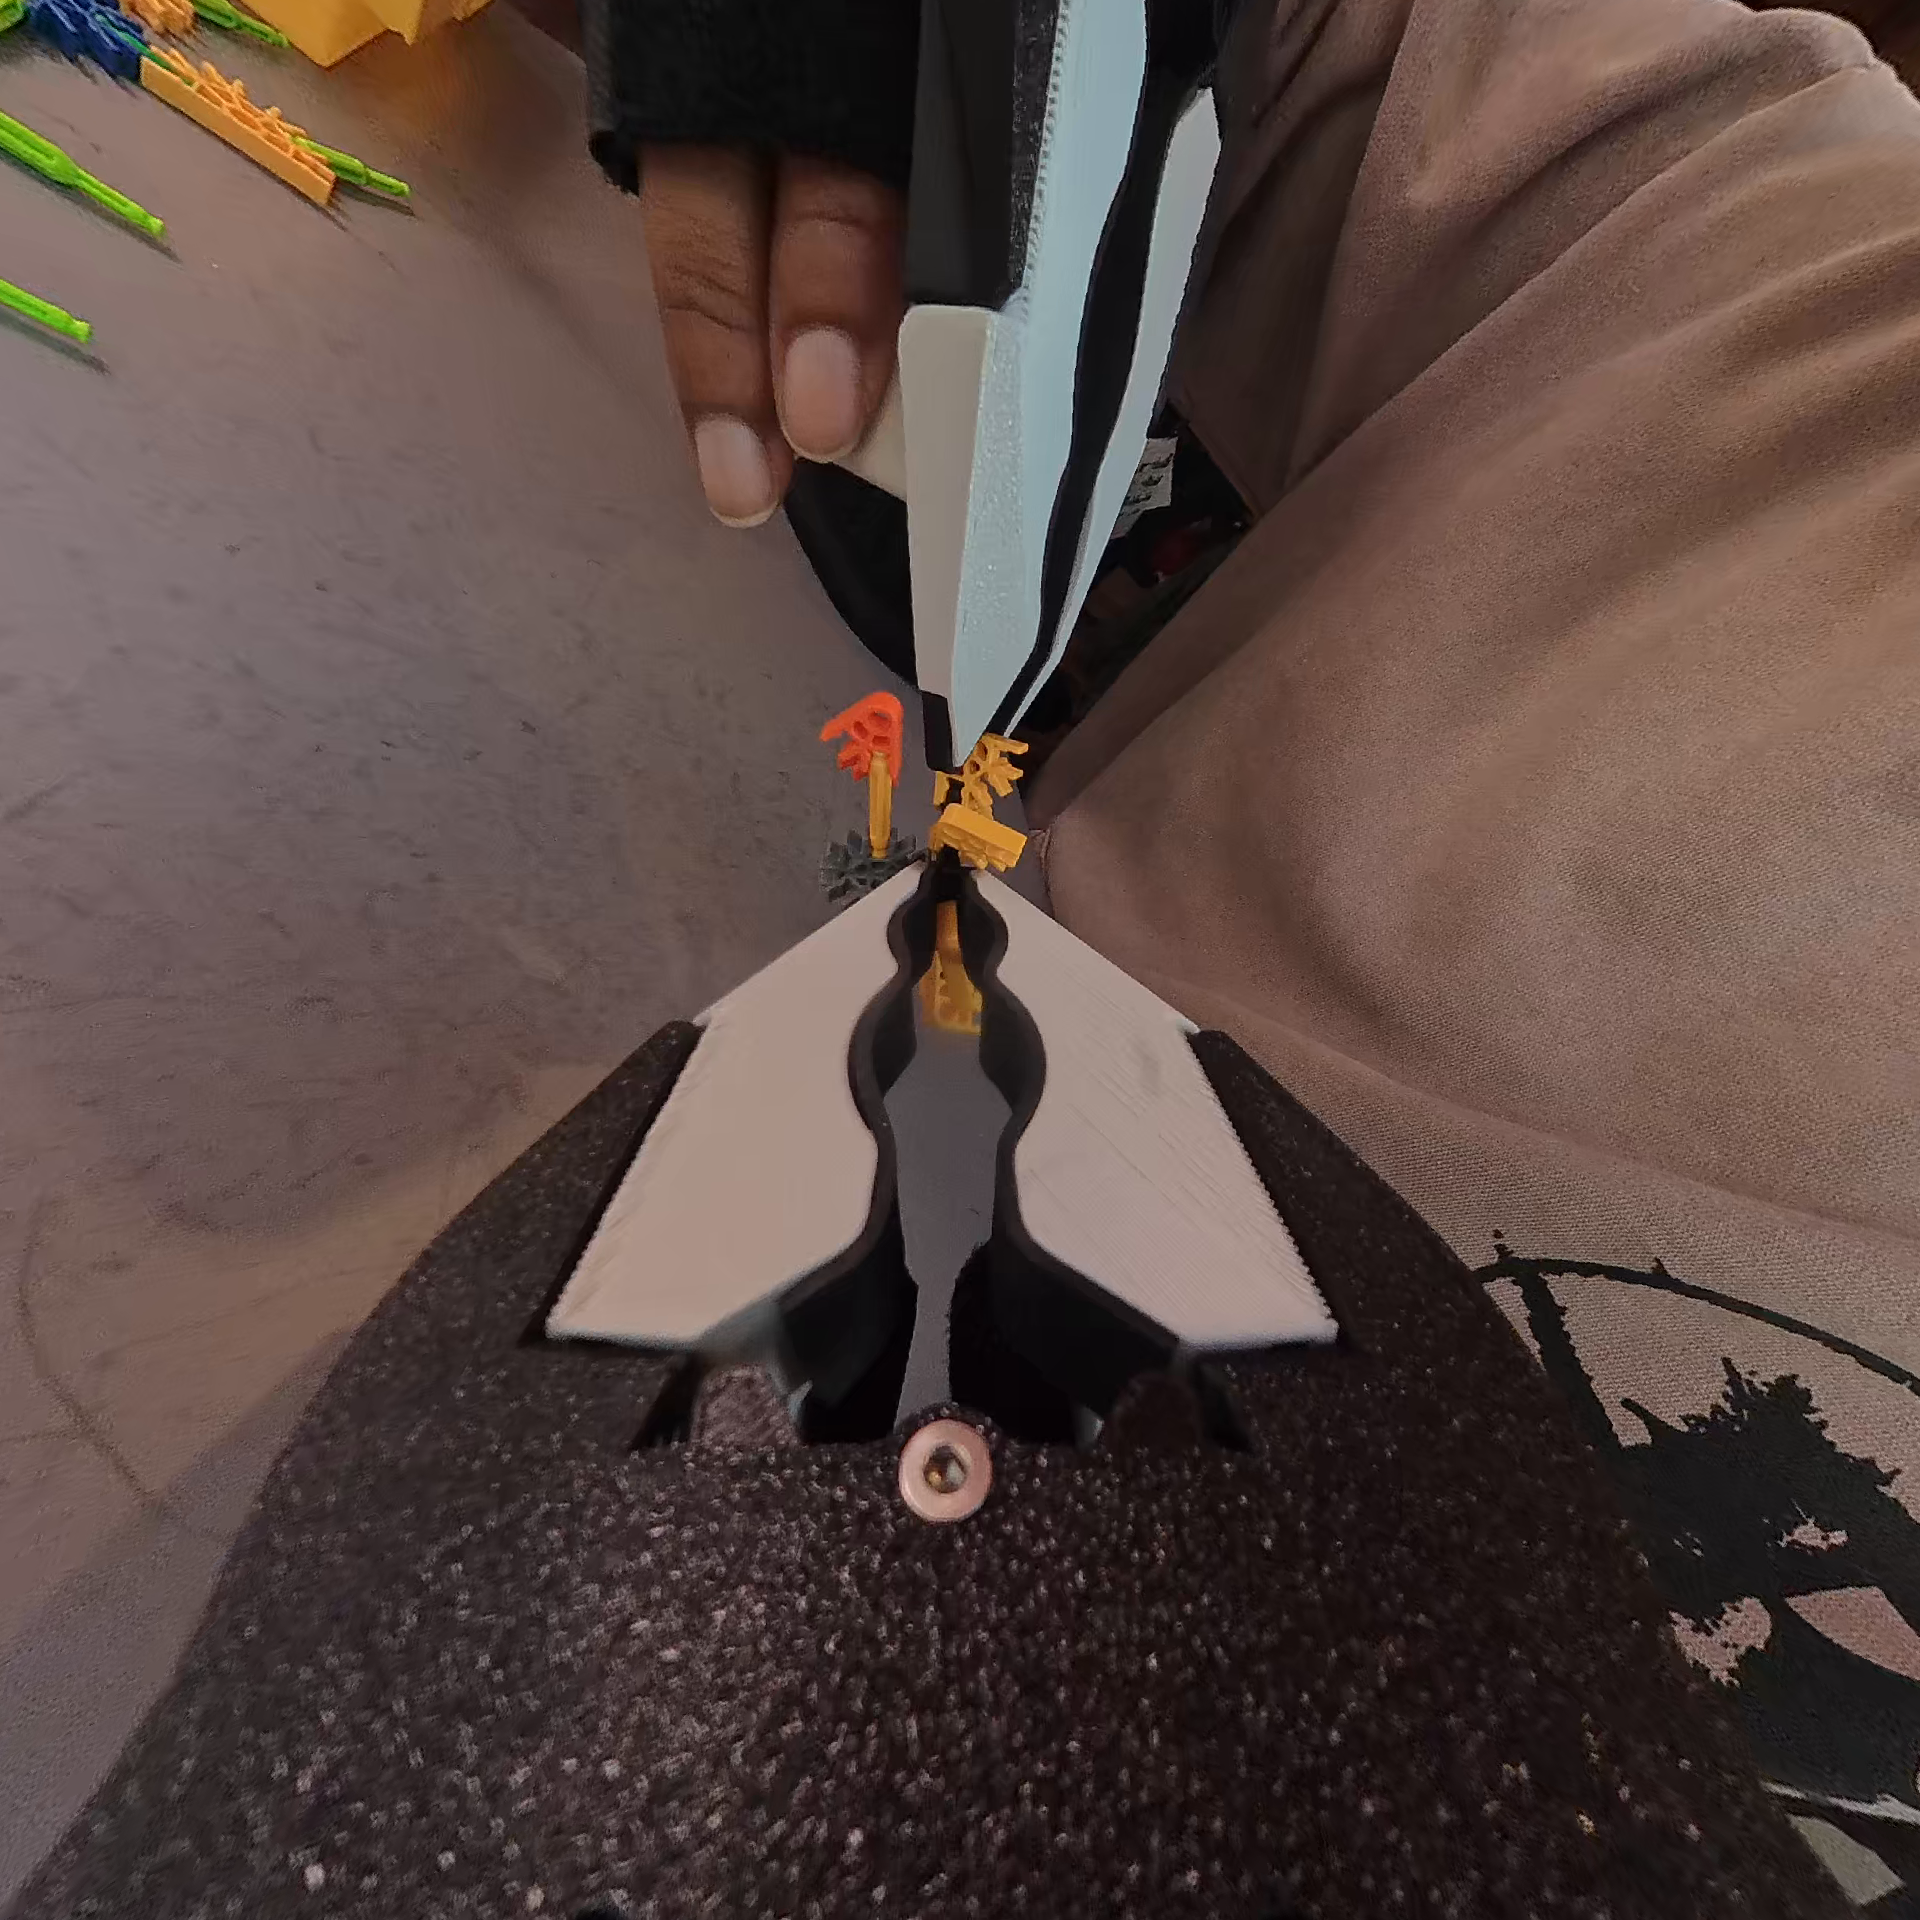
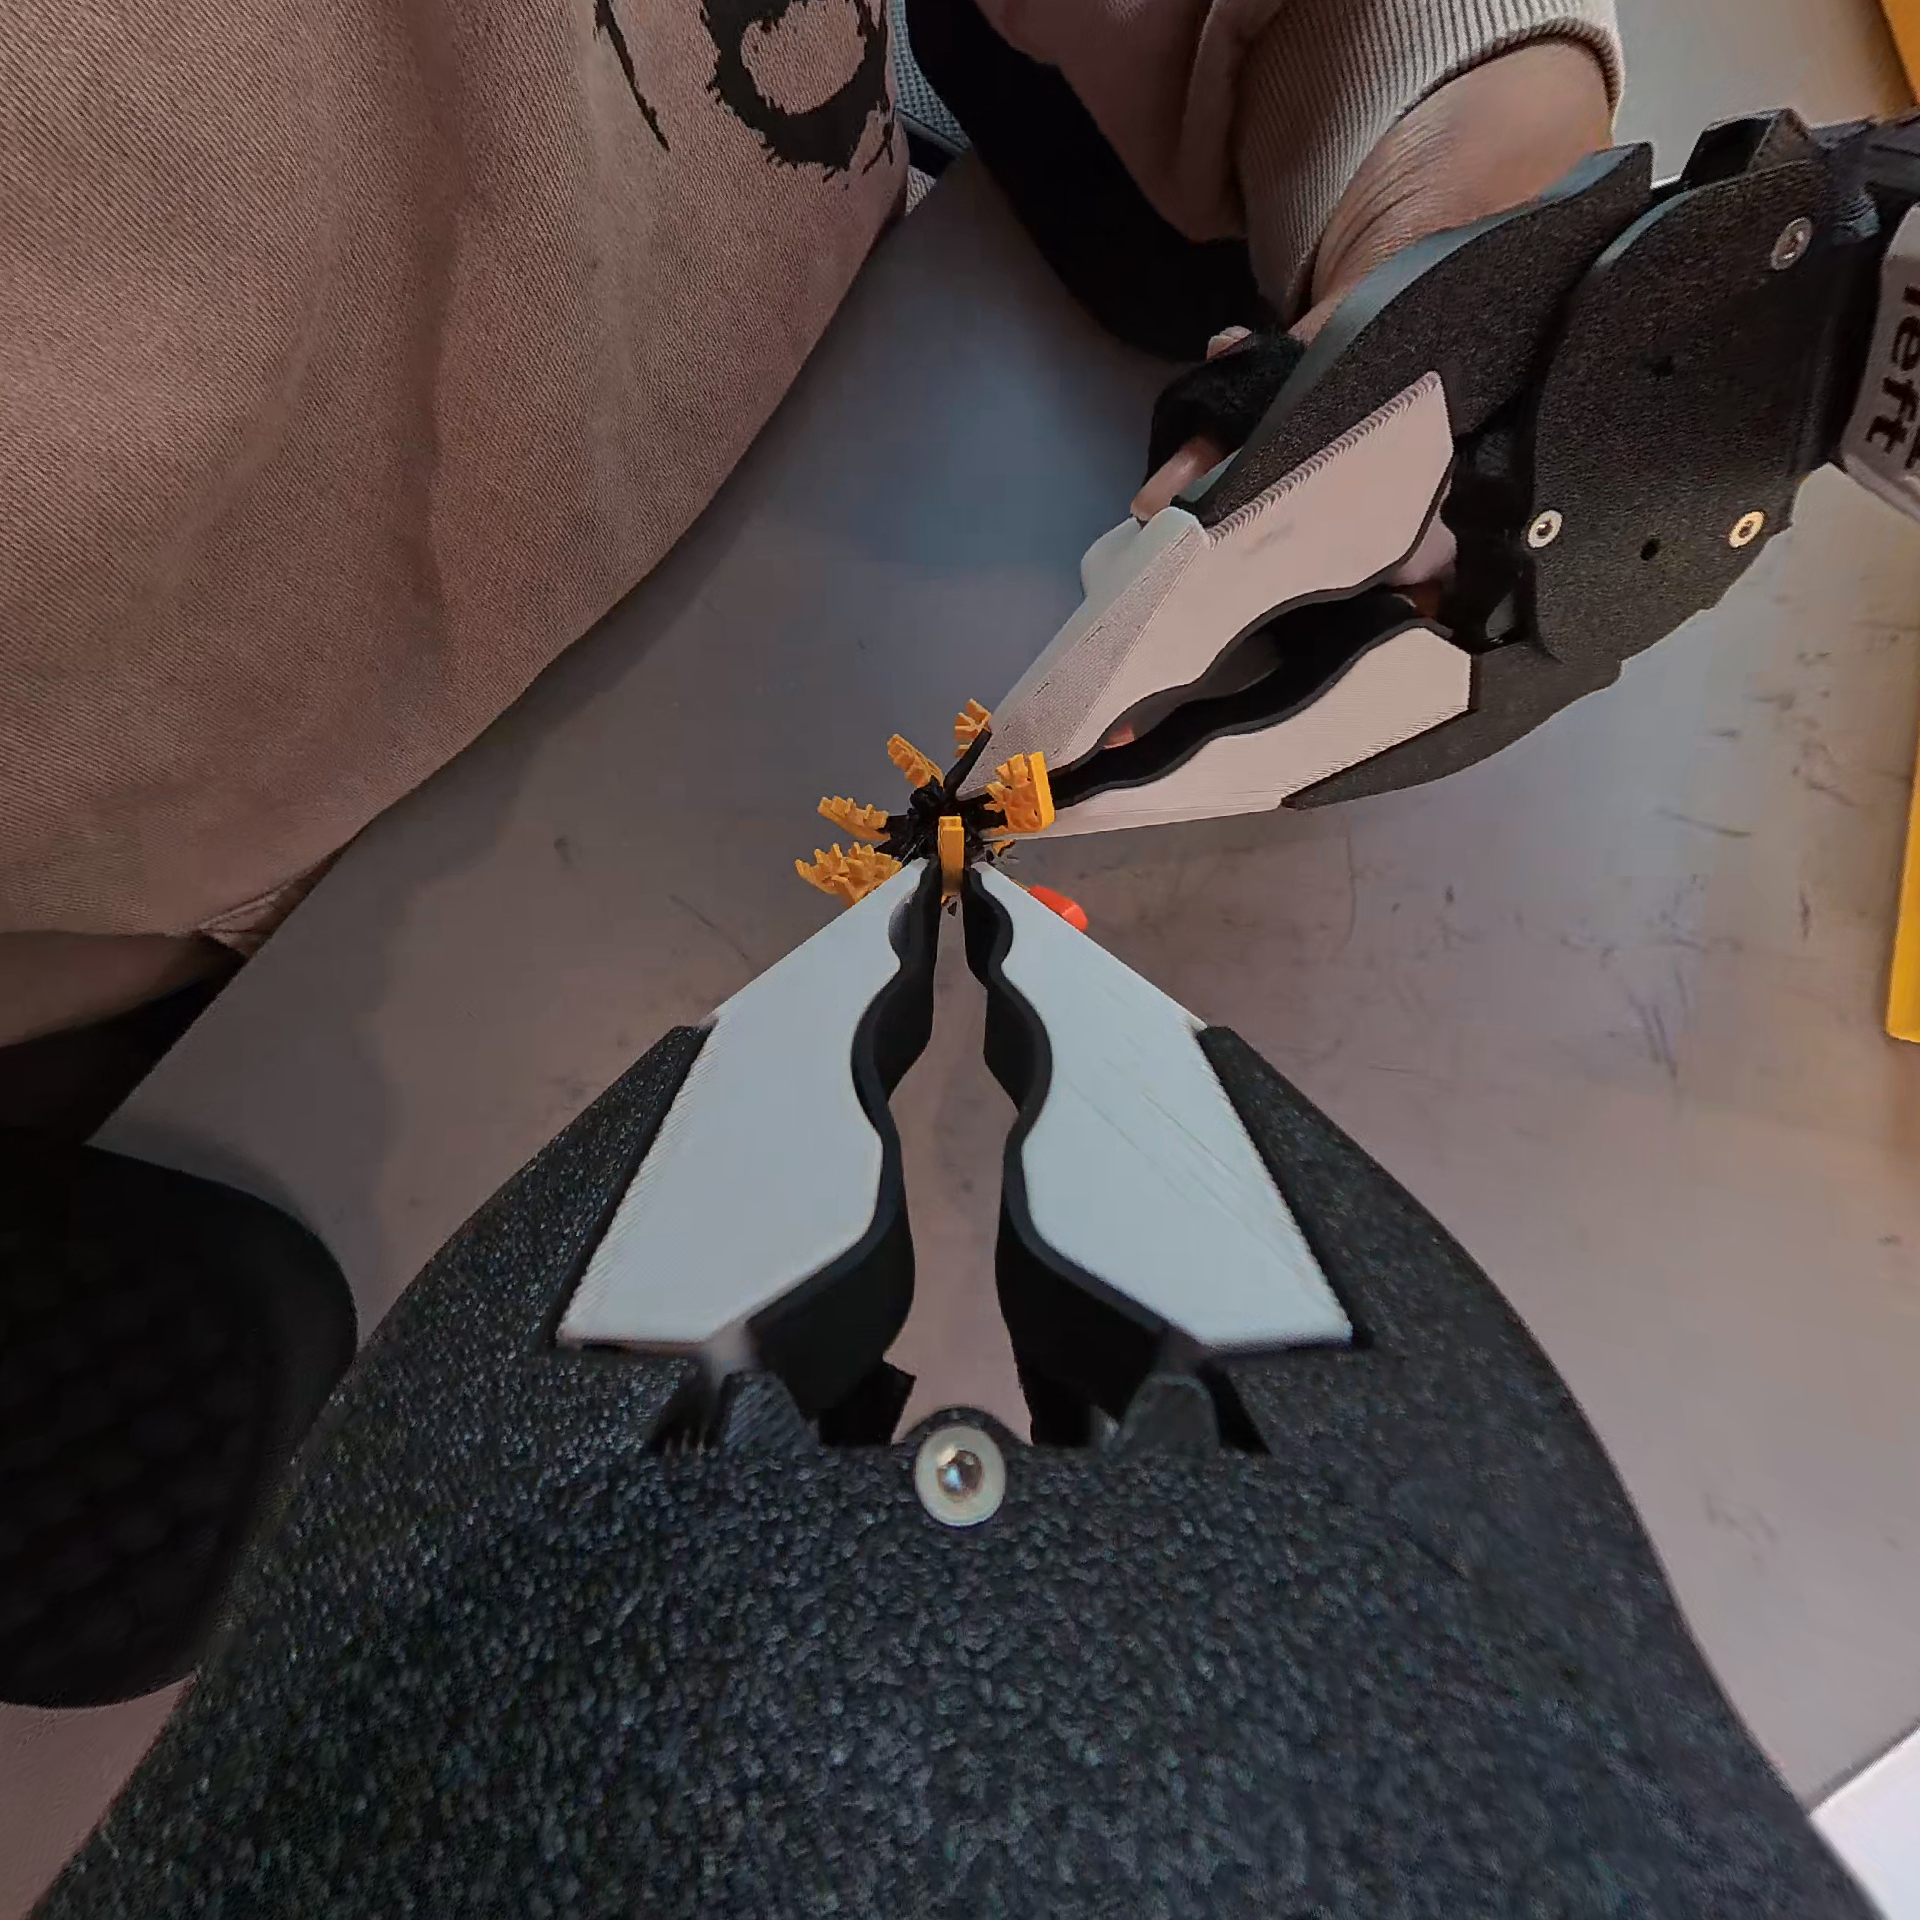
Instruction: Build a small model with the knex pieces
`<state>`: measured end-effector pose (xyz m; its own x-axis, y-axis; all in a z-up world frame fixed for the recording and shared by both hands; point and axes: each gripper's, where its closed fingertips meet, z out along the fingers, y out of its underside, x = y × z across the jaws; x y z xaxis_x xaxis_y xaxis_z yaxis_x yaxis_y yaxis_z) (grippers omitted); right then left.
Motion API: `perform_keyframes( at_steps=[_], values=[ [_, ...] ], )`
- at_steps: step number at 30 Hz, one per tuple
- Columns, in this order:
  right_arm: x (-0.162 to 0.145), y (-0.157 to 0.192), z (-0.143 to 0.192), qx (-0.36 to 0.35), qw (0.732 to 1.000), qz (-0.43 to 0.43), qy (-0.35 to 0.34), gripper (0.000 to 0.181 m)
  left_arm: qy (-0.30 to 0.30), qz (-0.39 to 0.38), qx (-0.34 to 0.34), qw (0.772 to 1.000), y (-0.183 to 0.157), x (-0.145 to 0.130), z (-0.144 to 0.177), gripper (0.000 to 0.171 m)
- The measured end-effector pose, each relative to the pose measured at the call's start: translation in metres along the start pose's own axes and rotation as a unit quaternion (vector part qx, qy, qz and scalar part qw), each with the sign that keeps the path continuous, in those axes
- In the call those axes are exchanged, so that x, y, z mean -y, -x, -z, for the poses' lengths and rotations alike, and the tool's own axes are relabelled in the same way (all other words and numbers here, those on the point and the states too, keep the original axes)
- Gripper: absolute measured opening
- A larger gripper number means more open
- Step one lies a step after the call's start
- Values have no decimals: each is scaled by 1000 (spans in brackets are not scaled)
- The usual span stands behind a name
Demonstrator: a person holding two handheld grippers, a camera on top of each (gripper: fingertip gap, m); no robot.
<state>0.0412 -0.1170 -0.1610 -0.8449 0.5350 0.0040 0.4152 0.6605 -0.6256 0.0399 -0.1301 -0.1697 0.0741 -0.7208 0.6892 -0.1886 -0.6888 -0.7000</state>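
Left tool (image 1: pixel 948 883): clenched at its tips on a small toy assembly (image 1: pixel 971 831) of yellow connector pieces round a dark hub; one yellow piece (image 1: pixel 951 982) sits in the gap between its two halves, behind the tips.

Right tool (image 2: pixel 951 883): clenched on a yellow rod (image 2: pixel 950 854) that points into the dark hub (image 2: pixel 925 816), tips just short of the hub.

Assembly's place: held off the surface (image 2: pixel 1403 1091) between both tool tips, which meet almost nose to nose; close to the person's brown sweatshirt (image 1: pixel 1507 623).

Doing it well: my judgement is that the two tools should stay in line, the left one steady, any push going straight along the rod, since the tips grip very little plastic.

In the way: the fanned yellow connectors (image 2: pixel 847 868) crowd the hub just left of the right tool's tips; an orange connector (image 1: pixel 868 732) on a yellow stick stands just left of the left tool's tips.

Around: green rods (image 1: pixel 78 187) and a yellow strip (image 1: pixel 239 130) lie far ahead-left of the left tool, well apart.
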Motion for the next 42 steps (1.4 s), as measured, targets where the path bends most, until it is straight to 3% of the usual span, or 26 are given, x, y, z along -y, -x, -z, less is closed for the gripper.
perform_keyframes(
  at_steps=[23,27,37,42],
  values=[
    [-4,7,-6,13,992,-126,-15,2,14,-7,3,1000,-2,-5,-5,3],
    [0,3,1,6,988,-152,-41,12,11,-12,8,1000,-2,-3,-2,3],
    [13,-7,6,-43,978,-180,-96,15,28,-14,16,999,1,-9,-7,3],
    [7,-9,-8,10,977,-205,-60,15,37,-17,28,999,5,-12,-8,3]
  ],
)
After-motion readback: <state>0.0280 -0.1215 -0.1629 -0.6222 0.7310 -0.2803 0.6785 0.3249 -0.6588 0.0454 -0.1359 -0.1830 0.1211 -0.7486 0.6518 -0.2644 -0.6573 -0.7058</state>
